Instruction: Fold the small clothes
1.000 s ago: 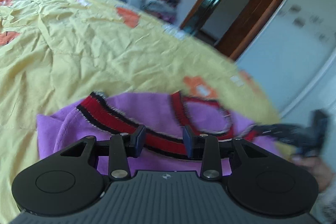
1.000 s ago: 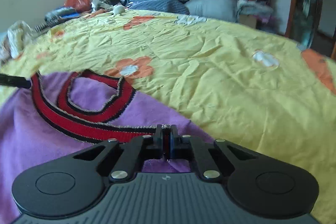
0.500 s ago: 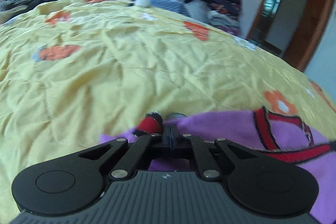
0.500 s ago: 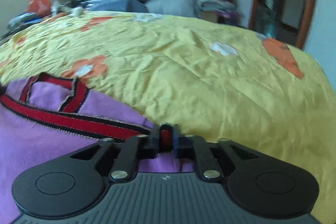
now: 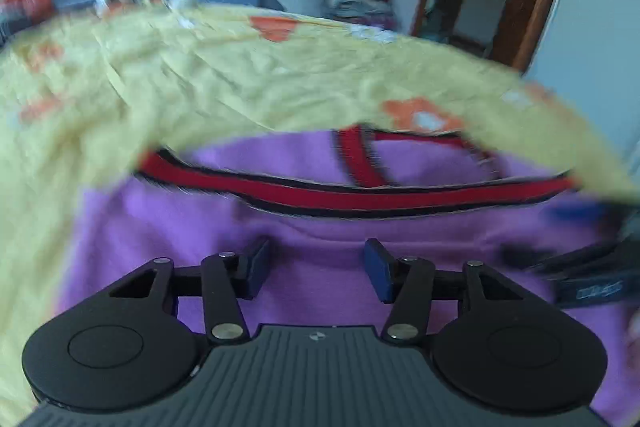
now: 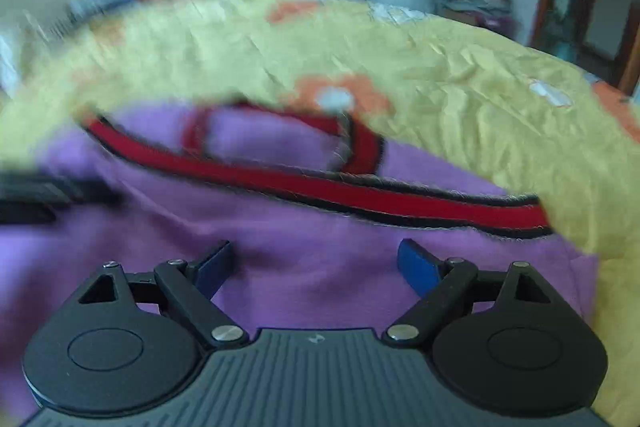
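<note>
Both grippers, left gripper (image 5: 314,269) and right gripper (image 6: 316,263), blurred, jaws opening empty over purple garment (image 5: 320,227).

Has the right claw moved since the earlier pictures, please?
Yes. The right claw has pulled back from the red band, which it pinched before, its jaws opening over the purple garment.

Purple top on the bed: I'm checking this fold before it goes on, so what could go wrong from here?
1. Both tools, left and right, are opening with nothing clamped; the purple top may slump out of shape.
2. The red trim lies slanted, so the fold could end up crooked.
3. The yellow bedspread is wrinkled; it might get pinched along.
</note>
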